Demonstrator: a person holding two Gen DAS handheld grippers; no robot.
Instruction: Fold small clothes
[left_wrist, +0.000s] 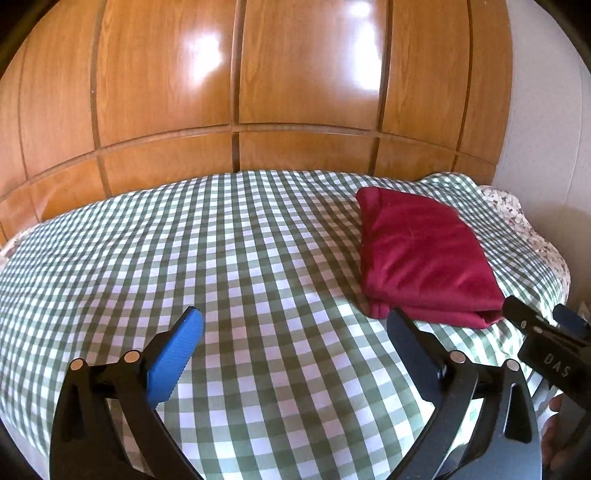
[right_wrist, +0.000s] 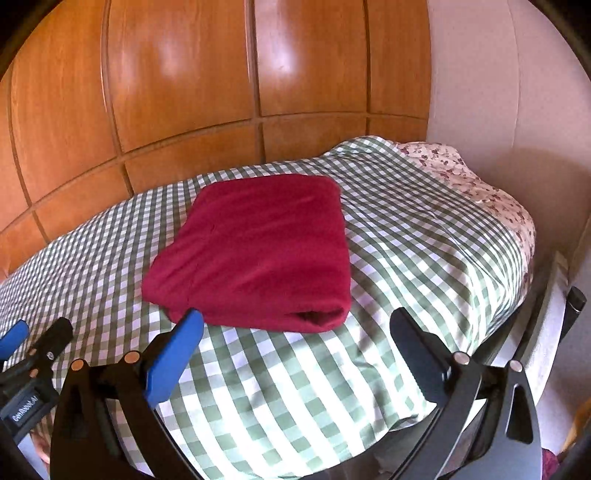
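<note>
A dark red garment (left_wrist: 421, 254) lies folded into a neat rectangle on the green-and-white checked bed cover (left_wrist: 221, 258). It also shows in the right wrist view (right_wrist: 258, 251), just beyond the fingertips. My left gripper (left_wrist: 295, 325) is open and empty, hovering over bare cover left of the garment. My right gripper (right_wrist: 299, 328) is open and empty, its blue finger (right_wrist: 173, 362) close to the garment's near edge. The right gripper's body (left_wrist: 546, 343) appears at the right edge of the left wrist view.
A wooden panelled wardrobe (left_wrist: 240, 92) stands behind the bed. A floral sheet (right_wrist: 480, 184) shows at the bed's right end beside a white wall (right_wrist: 517, 92). The bed's near edge drops off below the grippers.
</note>
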